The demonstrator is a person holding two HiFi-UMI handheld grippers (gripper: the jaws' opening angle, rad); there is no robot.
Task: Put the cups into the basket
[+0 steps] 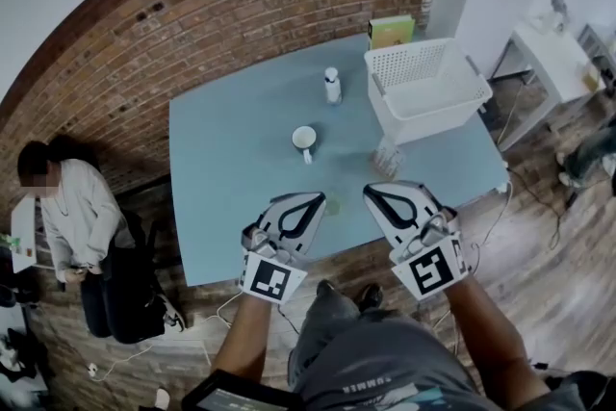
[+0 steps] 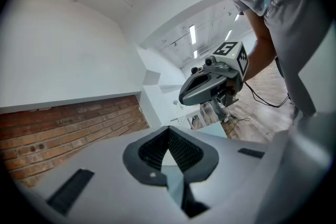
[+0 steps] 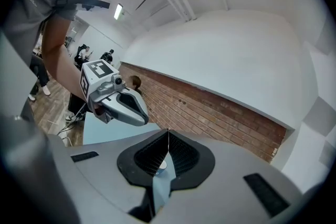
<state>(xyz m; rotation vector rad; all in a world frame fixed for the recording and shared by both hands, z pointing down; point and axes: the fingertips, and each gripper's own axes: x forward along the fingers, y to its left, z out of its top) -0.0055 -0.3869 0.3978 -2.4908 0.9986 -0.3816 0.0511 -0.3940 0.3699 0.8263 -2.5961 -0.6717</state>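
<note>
On the blue table [image 1: 221, 178] a white mug [image 1: 304, 141] stands at the middle. Farther back is a white lidded cup [image 1: 332, 85]. A clear glass cup [image 1: 387, 157] stands just in front of the white basket [image 1: 428, 87] at the back right. A small green object [image 1: 333, 205] shows between my grippers at the table's front edge. My left gripper [image 1: 316, 199] [image 2: 169, 128] and right gripper [image 1: 372, 192] [image 3: 168, 132] hover side by side above that front edge. Both are shut and hold nothing. Each gripper view shows the other gripper and no cups.
A green book [image 1: 391, 32] stands behind the basket. A seated person [image 1: 72, 217] is at the left by the brick wall [image 1: 241, 5]. A white side table [image 1: 553, 53] and another person's leg [image 1: 585, 154] are at the right. Cables lie on the wooden floor [image 1: 539, 274].
</note>
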